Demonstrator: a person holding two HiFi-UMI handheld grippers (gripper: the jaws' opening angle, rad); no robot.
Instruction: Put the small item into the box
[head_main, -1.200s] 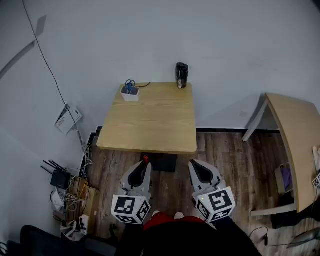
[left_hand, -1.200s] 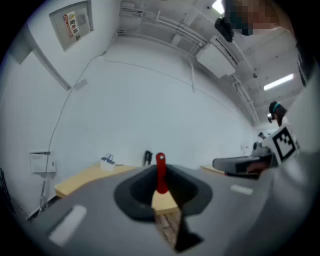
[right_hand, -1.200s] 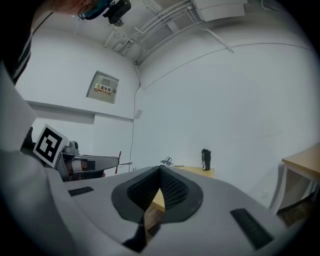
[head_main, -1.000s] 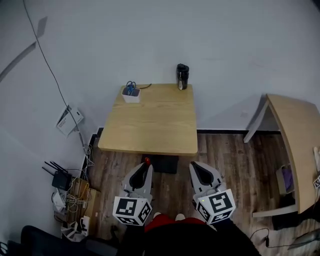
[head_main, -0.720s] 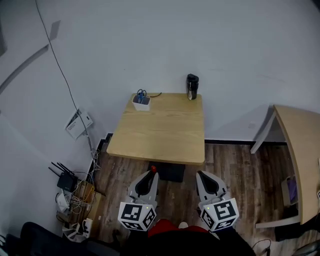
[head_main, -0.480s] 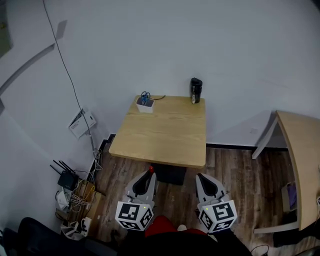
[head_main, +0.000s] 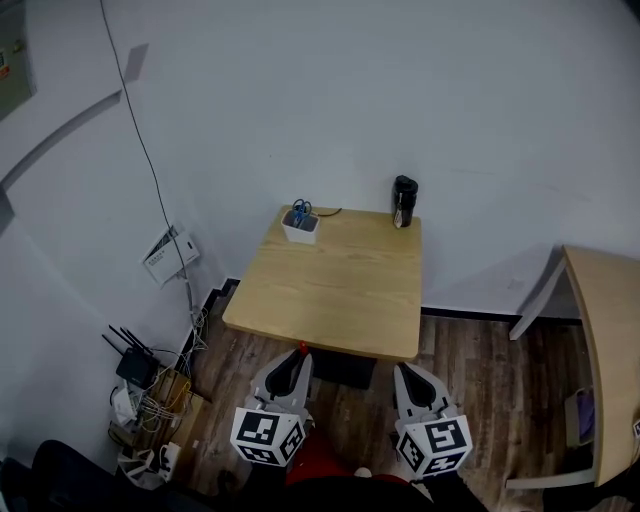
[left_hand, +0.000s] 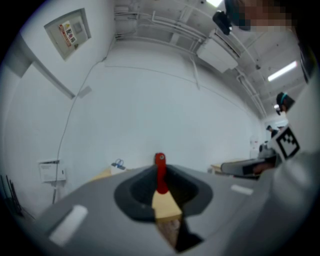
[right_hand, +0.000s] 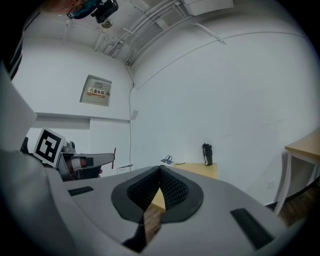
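A small red item (head_main: 302, 347) sticks up from the tips of my left gripper (head_main: 298, 354), which is shut on it; in the left gripper view the red item (left_hand: 160, 171) stands upright between the jaws. My right gripper (head_main: 401, 369) is shut with nothing in it, and its jaws meet at the tip (right_hand: 160, 173). Both grippers hang in front of the near edge of the wooden table (head_main: 335, 290), short of it. A white box (head_main: 301, 228) with blue scissors in it stands at the table's far left corner, well away from both grippers.
A black bottle (head_main: 404, 201) stands at the table's far right corner. A second table (head_main: 605, 340) is at the right. A router and cables (head_main: 140, 385) lie on the floor at the left by the wall. White wall behind the table.
The head view has shifted, so the table and wall now sit lower and further right in the picture. Both grippers stay shut and side by side, the red item still in the left one.
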